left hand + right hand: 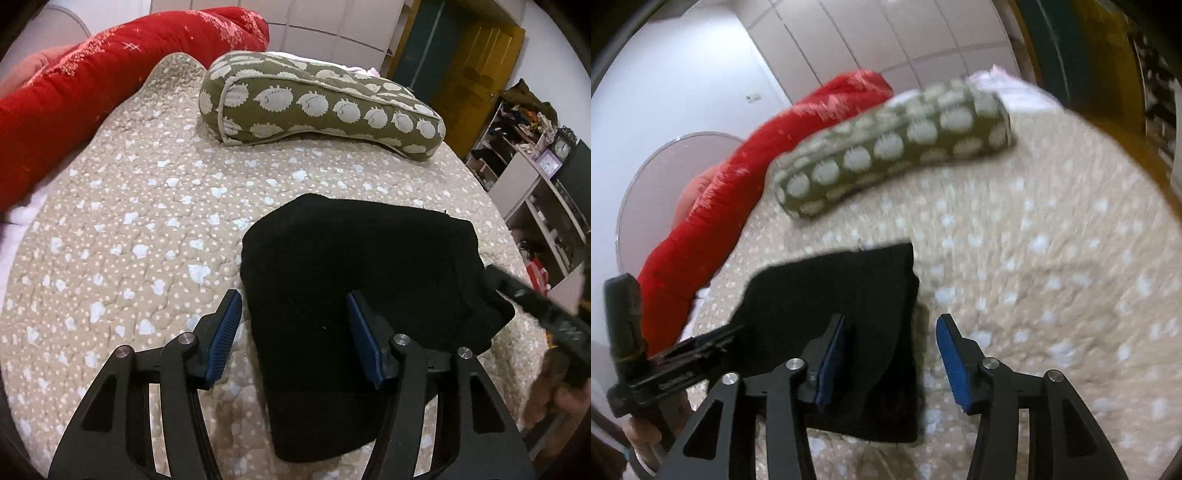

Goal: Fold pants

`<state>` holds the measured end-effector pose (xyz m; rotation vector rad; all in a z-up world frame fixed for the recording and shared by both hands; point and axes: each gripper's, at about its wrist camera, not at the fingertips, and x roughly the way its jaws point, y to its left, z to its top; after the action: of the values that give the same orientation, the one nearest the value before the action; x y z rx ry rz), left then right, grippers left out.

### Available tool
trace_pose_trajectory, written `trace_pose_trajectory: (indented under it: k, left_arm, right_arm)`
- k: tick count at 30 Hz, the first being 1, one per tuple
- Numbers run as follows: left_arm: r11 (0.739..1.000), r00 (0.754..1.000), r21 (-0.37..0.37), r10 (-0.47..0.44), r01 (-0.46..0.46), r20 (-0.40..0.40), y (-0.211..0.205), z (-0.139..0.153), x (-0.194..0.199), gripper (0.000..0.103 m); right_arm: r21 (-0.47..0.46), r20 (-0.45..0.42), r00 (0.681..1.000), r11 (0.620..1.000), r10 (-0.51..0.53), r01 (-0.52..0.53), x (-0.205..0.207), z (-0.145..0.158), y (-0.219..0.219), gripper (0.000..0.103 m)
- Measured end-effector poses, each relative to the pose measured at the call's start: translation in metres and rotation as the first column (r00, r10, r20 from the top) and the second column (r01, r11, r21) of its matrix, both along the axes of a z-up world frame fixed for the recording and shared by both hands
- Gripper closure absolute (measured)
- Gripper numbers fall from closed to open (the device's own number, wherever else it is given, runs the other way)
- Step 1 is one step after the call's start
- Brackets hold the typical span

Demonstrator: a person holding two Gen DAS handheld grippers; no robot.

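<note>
The black pants (362, 258) lie folded into a compact bundle on the beige quilt (129, 221). My left gripper (295, 326) hovers over their near left edge, open; one blue pad is over the quilt, the other over the cloth, and neither presses on anything. In the right wrist view the pants (842, 295) show as a dark rectangle. My right gripper (892, 352) is open above their near right edge, with nothing pinched. The right gripper's body (546, 314) reaches in from the right of the left view; the left gripper's body (668, 365) and a hand show at the left of the right view.
An olive pillow with pale hedgehog shapes (317, 103) lies across the far side of the bed. A rolled red blanket (92, 81) runs along the left. Cluttered shelves (532, 155) and a yellow door (476, 62) stand beyond the bed's right edge.
</note>
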<state>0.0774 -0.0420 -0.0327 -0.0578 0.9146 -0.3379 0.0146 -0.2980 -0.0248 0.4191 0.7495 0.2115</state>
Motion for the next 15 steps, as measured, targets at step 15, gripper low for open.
trace_pose_trajectory:
  k: [15]
  left_arm:
    - [0.997,1.0,0.069,0.015,-0.016,0.02,-0.016,-0.009,-0.007,0.032]
  right_arm:
    - [-0.247,-0.019,0.992,0.961,0.124,-0.125,-0.022,-0.012,0.068,0.076]
